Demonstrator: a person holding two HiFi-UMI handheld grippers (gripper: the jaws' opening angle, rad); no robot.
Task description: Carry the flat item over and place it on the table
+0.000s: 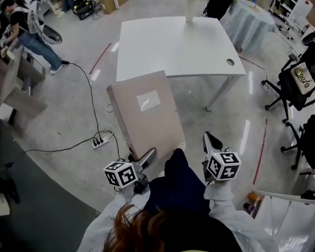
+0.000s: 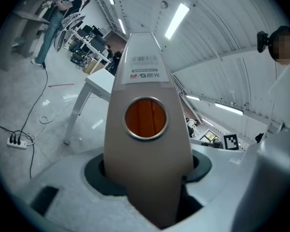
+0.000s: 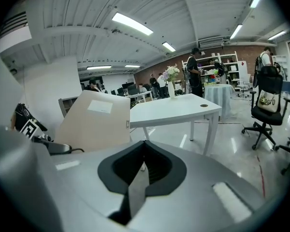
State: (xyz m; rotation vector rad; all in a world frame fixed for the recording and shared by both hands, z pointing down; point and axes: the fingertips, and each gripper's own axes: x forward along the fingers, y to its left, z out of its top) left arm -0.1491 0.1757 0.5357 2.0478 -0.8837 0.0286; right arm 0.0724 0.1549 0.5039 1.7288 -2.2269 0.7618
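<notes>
A flat beige file binder [image 1: 147, 114] with a white label is held up off the floor, tilted toward the white table [image 1: 173, 46]. My left gripper [image 1: 145, 158] is shut on its lower edge. In the left gripper view the binder's spine [image 2: 147, 144], with a round metal-rimmed finger hole, fills the space between the jaws. My right gripper [image 1: 210, 139] hangs to the binder's right, shut, with nothing in it. In the right gripper view its jaws [image 3: 144, 166] meet, with the binder [image 3: 94, 122] at the left and the table [image 3: 176, 110] beyond.
A vase of flowers [image 1: 192, 4] stands at the table's far edge. Black office chairs [image 1: 299, 83] are at the right. A power strip and cable [image 1: 101, 140] lie on the floor at the left. A person [image 1: 26, 33] stands at the far left, and a round clothed table [image 1: 249, 22] is behind.
</notes>
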